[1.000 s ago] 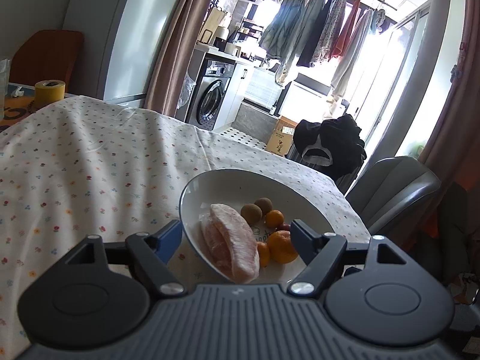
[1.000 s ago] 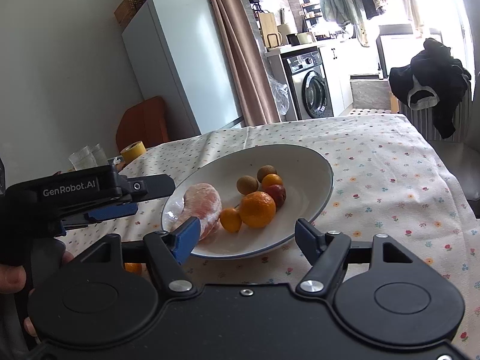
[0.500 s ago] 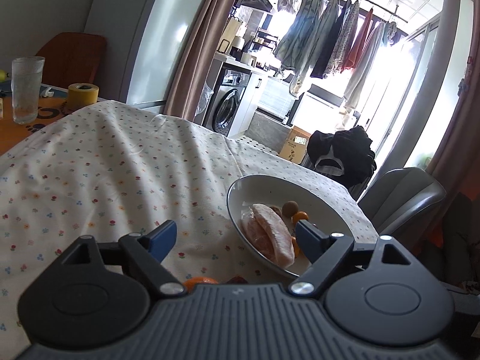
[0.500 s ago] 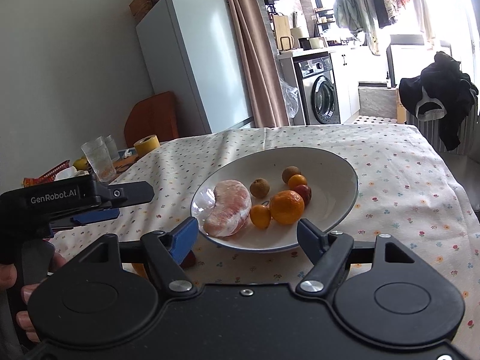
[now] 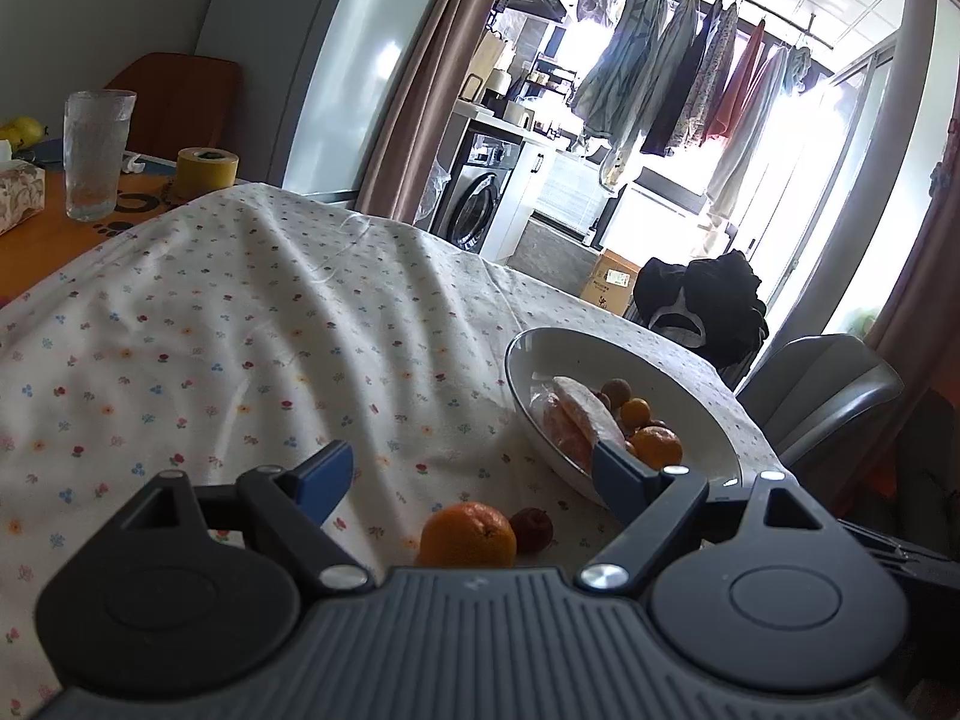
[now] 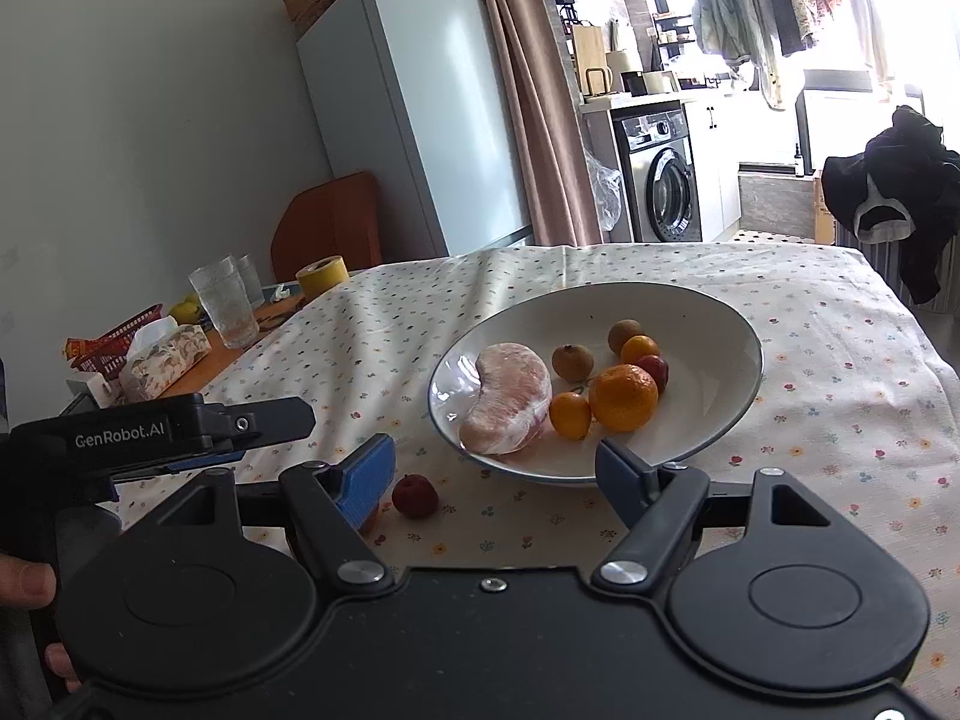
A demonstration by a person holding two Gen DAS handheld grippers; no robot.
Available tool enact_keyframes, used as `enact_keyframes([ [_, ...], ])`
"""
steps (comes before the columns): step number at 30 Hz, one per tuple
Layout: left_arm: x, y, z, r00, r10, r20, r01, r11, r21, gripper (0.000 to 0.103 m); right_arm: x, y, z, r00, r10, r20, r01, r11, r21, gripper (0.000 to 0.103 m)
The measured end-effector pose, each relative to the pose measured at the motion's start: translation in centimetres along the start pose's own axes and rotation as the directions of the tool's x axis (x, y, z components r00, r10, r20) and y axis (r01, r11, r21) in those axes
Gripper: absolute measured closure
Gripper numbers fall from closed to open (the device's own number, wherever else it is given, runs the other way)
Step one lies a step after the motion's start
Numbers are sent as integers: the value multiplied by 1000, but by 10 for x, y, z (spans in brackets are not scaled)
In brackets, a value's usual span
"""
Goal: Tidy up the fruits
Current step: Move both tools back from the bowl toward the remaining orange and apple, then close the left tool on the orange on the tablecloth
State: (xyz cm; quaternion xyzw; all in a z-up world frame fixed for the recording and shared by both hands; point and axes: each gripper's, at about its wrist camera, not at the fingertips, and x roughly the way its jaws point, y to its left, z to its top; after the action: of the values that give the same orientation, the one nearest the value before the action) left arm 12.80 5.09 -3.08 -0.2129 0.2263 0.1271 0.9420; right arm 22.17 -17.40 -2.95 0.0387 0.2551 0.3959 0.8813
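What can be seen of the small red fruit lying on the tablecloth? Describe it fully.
The small red fruit is round, dark red with a dull, slightly rough skin. It lies on the flowered tablecloth, outside the white plate, near its front rim. In the left wrist view it sits right beside an orange; whether they touch is unclear. Neither gripper holds it.

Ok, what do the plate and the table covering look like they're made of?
The plate looks like glazed ceramic: white, glossy, with a thin dark rim line and soft reflections. The tablecloth looks like thin woven cotton, matte, wrinkled into folds, printed with small flowers; the exact fibre can't be told.
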Motion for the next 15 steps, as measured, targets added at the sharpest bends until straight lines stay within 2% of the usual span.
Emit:
enact_keyframes([
  [9, 16, 5, -16, 999, 21, -29, -21, 1000, 2, 23, 3, -1, -7, 1000, 8, -18, -7, 1000, 9, 30],
  [15, 23, 0, -23, 999, 0, -46, 1, 1000, 23, 40, 8, 3, -10, 999, 0, -36, 0, 1000, 1, 30],
])
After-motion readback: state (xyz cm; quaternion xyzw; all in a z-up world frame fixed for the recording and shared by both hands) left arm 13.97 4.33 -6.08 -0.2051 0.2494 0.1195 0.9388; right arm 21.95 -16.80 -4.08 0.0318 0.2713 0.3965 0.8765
